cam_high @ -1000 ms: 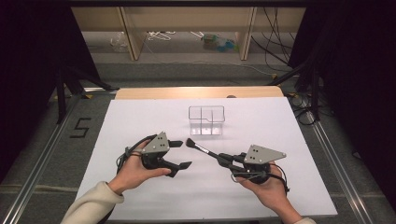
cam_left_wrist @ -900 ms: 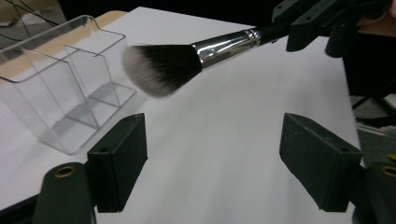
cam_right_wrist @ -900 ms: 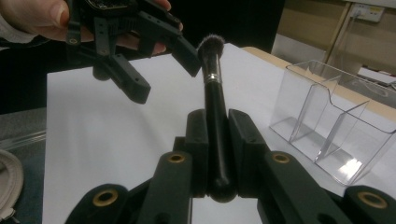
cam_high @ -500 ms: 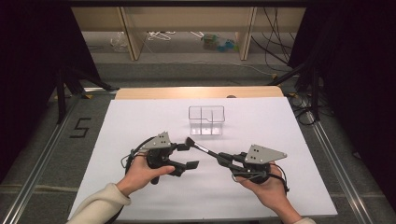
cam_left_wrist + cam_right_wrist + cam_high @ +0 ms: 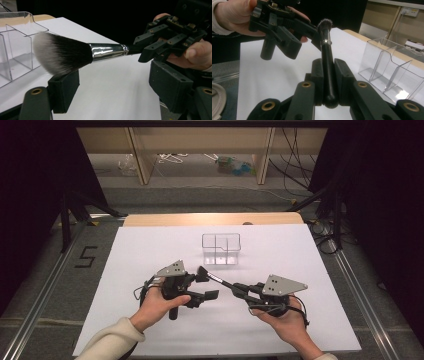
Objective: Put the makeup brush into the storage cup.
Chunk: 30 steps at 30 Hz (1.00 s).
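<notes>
Two hand-held grippers involved: right hand-held gripper (image 5: 240,291) clamped on black handle of makeup brush (image 5: 216,280); brush held above bench (image 5: 150,250), bristles toward left hand-held gripper (image 5: 204,285), whose jaws are spread, one beneath bristles, nothing gripped. Clear organiser (image 5: 221,249) seen just beyond on bench. Risks judged: soft bristles pinched and splayed if closed on; smooth ferrule slipped during handover; brush dropped if released early; organiser knocked by swing.

You wore a cream knit sleeve (image 5: 107,342) at seven o'clock, and your left gripper (image 5: 200,287) and right gripper (image 5: 240,292) were black, each topped by a grey three-cornered plate, with brass-ringed jaw pivots.
</notes>
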Each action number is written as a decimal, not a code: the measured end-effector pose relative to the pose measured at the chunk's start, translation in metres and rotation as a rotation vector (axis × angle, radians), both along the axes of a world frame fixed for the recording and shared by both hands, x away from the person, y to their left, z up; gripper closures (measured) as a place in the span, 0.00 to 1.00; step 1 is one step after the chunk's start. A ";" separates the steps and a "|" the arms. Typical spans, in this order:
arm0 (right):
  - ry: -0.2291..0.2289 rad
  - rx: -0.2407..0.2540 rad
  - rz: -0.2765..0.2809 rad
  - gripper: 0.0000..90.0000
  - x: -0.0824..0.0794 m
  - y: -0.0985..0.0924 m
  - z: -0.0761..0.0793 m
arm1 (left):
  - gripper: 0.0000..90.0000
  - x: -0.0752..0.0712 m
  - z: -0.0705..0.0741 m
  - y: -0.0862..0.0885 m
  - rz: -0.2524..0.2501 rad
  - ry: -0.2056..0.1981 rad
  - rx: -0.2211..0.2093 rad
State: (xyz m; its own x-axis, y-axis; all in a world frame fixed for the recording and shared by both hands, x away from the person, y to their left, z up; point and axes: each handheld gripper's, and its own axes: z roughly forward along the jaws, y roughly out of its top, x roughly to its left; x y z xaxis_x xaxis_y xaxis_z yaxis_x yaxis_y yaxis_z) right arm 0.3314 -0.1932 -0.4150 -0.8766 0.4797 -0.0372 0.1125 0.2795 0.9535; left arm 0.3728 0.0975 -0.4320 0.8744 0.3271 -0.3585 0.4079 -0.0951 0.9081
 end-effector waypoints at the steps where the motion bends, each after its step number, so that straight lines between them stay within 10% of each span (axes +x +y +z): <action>1: -0.003 0.000 0.001 0.88 0.000 0.000 0.000 | 0.28 0.000 0.000 0.000 0.003 0.010 -0.010; 30: -0.009 0.047 -0.013 0.88 -0.001 0.004 -0.001 | 0.38 0.003 -0.002 -0.007 0.062 0.196 -0.277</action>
State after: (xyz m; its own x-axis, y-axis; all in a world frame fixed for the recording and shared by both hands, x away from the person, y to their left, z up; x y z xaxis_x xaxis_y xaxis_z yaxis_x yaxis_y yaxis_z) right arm 0.3303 -0.1895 -0.4162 -0.8703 0.4921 -0.0221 0.1072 0.2330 0.9665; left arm 0.3763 0.0909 -0.4342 0.7615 0.2438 -0.6006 0.5748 0.1745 0.7995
